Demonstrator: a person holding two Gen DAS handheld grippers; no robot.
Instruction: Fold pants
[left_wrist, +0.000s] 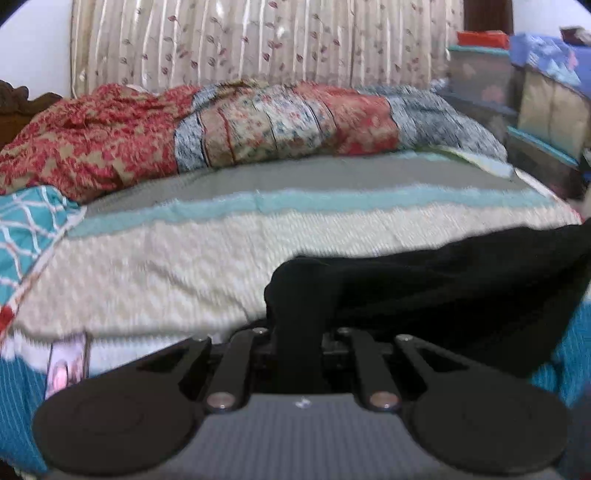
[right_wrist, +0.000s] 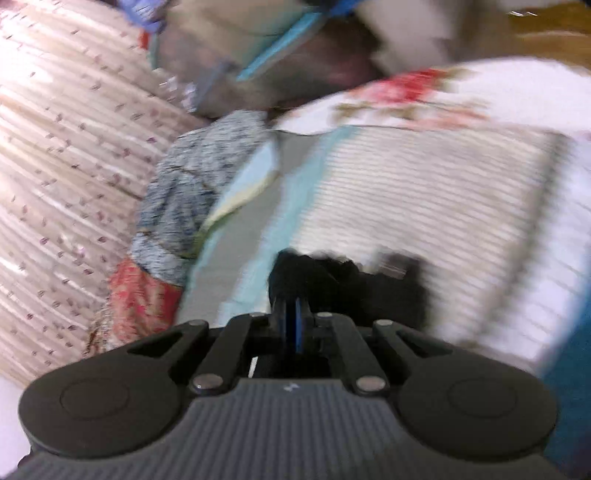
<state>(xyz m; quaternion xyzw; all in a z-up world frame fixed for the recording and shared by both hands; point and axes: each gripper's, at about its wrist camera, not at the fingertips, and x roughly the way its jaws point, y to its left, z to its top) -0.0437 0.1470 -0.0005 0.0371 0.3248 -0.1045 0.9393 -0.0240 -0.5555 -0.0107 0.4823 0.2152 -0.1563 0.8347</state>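
The black pants (left_wrist: 461, 284) hang in a stretched band over the striped bedspread (left_wrist: 166, 266), running from my left gripper (left_wrist: 295, 295) off to the right edge. My left gripper is shut on the pants; the cloth wraps over its fingertips and hides them. In the right wrist view, which is blurred and tilted, my right gripper (right_wrist: 293, 291) is shut on another bunch of the black pants (right_wrist: 369, 288), held above the bedspread (right_wrist: 424, 192).
A rumpled red and blue patchwork quilt (left_wrist: 229, 129) lies along the far side of the bed against striped floral curtains (left_wrist: 258, 40). A teal patterned pillow (left_wrist: 26, 229) is at the left. Stacked boxes and bags (left_wrist: 535, 96) stand at the right.
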